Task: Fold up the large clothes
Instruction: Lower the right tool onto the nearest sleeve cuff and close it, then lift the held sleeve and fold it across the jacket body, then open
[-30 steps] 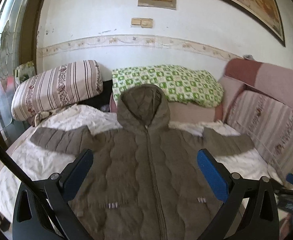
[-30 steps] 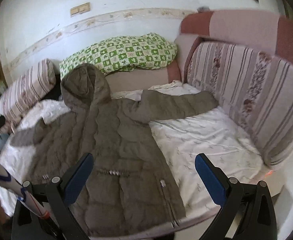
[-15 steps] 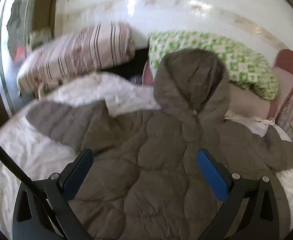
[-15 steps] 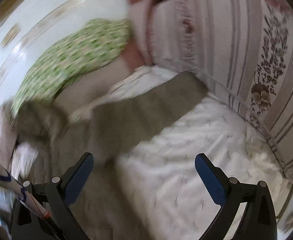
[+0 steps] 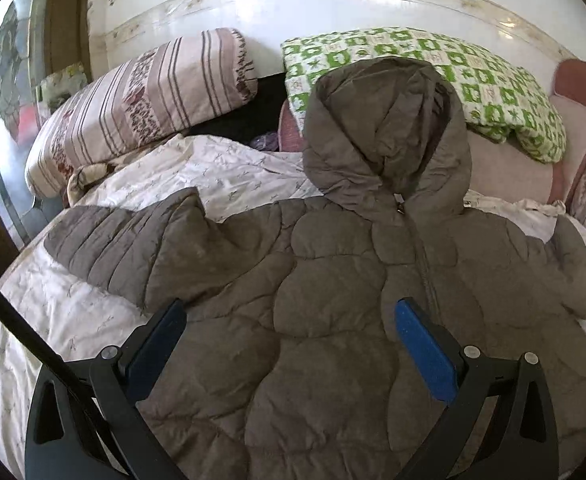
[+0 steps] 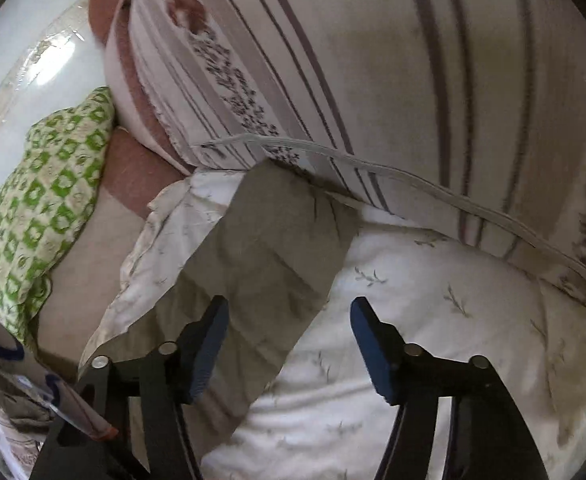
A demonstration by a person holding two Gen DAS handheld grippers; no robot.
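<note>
Between wide-spread jaws of left gripper [image 5: 289, 354]: quilted brown hooded jacket [image 5: 333, 320], flat on white bedsheet [image 5: 53, 312], nothing gripped. Hood lay ahead of jaws, against green checked pillow [image 5: 473, 72]; striped pillow [image 5: 145, 100] ahead-left. Right gripper [image 6: 287, 346] jaws were closing, pads not yet pressing; jacket sleeve [image 6: 261, 256] ran between and ahead of them, cuff near striped cushion [image 6: 373, 60].
</note>
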